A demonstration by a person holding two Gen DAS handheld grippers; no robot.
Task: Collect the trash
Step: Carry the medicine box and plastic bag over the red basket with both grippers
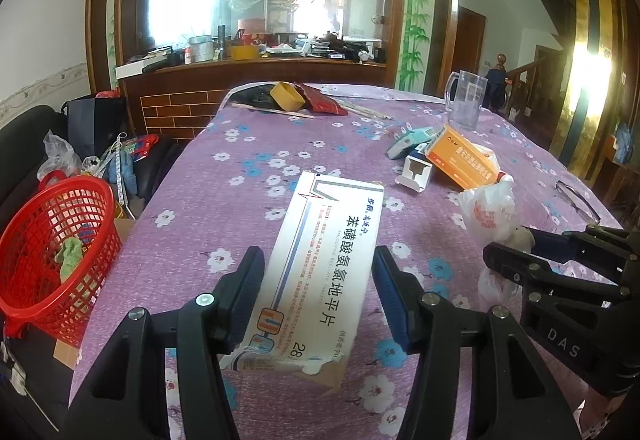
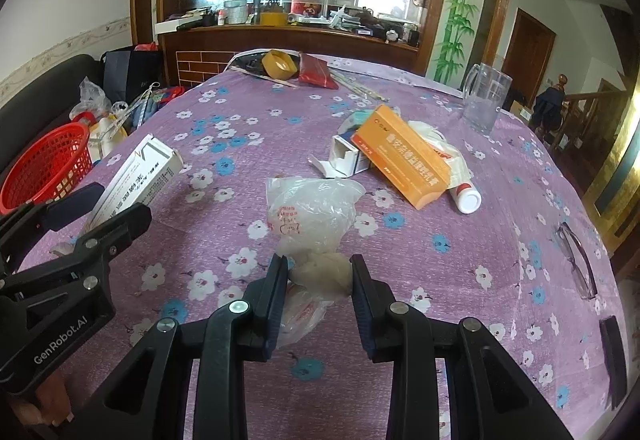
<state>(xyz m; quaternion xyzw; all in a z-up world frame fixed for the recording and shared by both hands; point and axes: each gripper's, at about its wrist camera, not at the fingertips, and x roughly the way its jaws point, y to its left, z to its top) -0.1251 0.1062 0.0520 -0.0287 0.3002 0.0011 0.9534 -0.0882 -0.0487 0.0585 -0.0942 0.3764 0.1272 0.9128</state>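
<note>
Left wrist view shows the left gripper point(image 1: 318, 276) with its fingers set either side of a white medicine box point(image 1: 320, 272), which is tilted up off the purple floral tablecloth point(image 1: 240, 176); the left finger touches the carton, the right stands just beside it, so I cannot tell whether it truly pinches. The box looks light, stiff but crushable cardboard (its near end is torn), best held across its long sides. The right gripper point(image 2: 319, 276) pinches a pale crumpled wad point(image 2: 322, 274) inside a thin plastic bag point(image 2: 312, 212), soft and slippery. The red basket point(image 1: 52, 240) waits beyond the table's left edge.
</note>
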